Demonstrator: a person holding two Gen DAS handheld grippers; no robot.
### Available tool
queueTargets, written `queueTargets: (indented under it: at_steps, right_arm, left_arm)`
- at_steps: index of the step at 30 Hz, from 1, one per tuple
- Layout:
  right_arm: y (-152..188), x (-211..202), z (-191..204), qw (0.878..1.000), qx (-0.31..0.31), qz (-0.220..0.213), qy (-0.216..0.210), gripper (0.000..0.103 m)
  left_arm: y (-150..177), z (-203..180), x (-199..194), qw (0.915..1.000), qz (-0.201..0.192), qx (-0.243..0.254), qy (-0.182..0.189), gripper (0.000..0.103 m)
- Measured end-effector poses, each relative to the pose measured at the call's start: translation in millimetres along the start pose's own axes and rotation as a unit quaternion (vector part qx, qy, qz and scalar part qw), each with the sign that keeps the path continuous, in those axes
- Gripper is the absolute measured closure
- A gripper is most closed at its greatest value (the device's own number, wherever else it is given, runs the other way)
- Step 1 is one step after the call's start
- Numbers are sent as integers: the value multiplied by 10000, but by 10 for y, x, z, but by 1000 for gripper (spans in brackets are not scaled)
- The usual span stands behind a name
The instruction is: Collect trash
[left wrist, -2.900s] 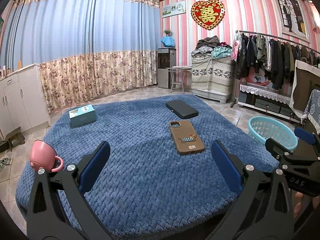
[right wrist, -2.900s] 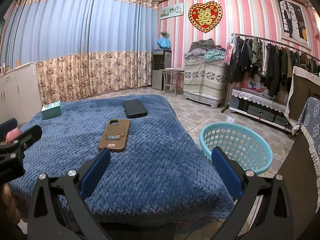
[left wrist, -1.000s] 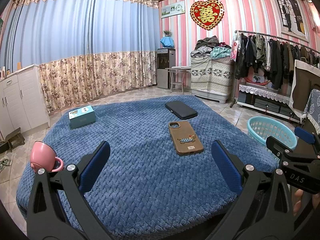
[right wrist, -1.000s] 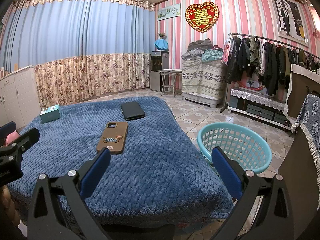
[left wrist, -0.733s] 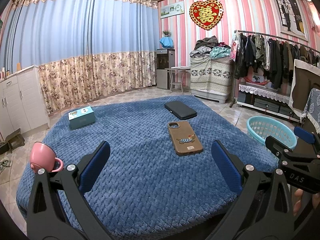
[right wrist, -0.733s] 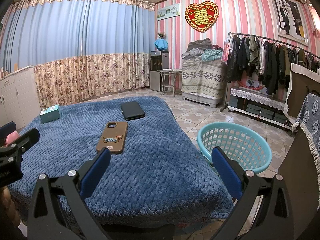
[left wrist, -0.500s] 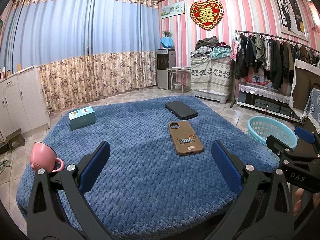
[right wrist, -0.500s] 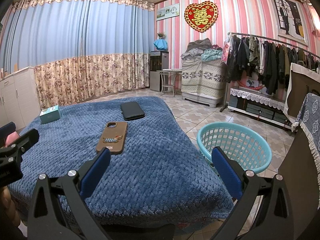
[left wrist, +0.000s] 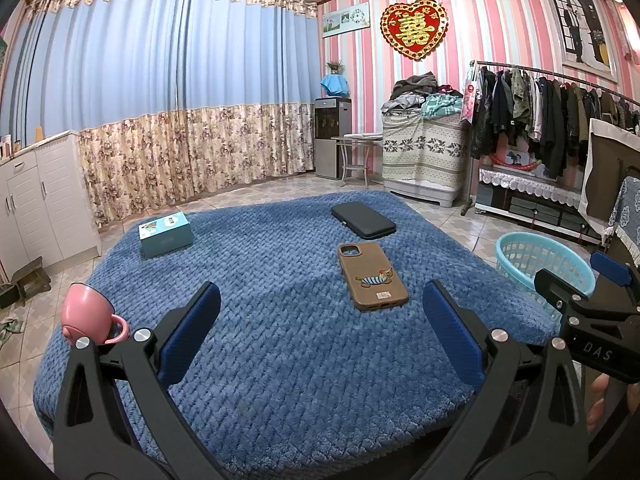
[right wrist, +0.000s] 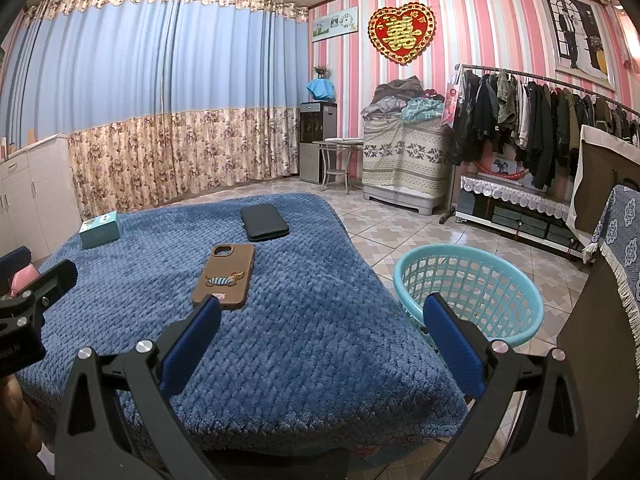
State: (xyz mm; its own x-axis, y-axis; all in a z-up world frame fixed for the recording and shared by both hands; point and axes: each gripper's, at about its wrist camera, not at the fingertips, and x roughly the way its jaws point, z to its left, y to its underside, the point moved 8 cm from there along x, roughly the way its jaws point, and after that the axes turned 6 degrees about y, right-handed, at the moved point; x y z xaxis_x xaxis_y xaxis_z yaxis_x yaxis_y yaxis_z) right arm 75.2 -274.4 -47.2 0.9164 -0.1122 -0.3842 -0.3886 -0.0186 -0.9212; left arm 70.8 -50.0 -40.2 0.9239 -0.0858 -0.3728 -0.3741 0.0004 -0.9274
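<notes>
Right at the near edge of the blue blanket (left wrist: pixel 280 340), both grippers hang with jaws spread wide and nothing between them. The left gripper (left wrist: pixel 320 312) looks out over the middle of the blanket, and the right gripper (right wrist: pixel 320 320) sits off to its right, half over the blanket edge and half over the turquoise basket (right wrist: pixel 468 276) on the tiled floor beside it. The basket looks empty from here.

A bit further in, a brown phone case (left wrist: pixel 372 276) with a little striped dog on it lies flat, roughly centre. At the left edge there's a pink cup (left wrist: pixel 86 314), upside down as far as I can tell. Past the brown case is a black case (left wrist: pixel 363 219), also flat, close behind it but not touching. Way over on the far left of the blanket sits a small teal box (left wrist: pixel 165 234), well apart from the rest.

Behind all that: blue curtains, a clothes rack (left wrist: pixel 552 120) on the right.
</notes>
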Motion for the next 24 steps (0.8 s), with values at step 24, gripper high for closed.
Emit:
queueTargets:
  at_steps: [24]
  right_arm:
    - [12,1,-3,10000,13,2,-4,4]
  left_arm:
    - [-53,-20,20,10000,-38,19,8,5]
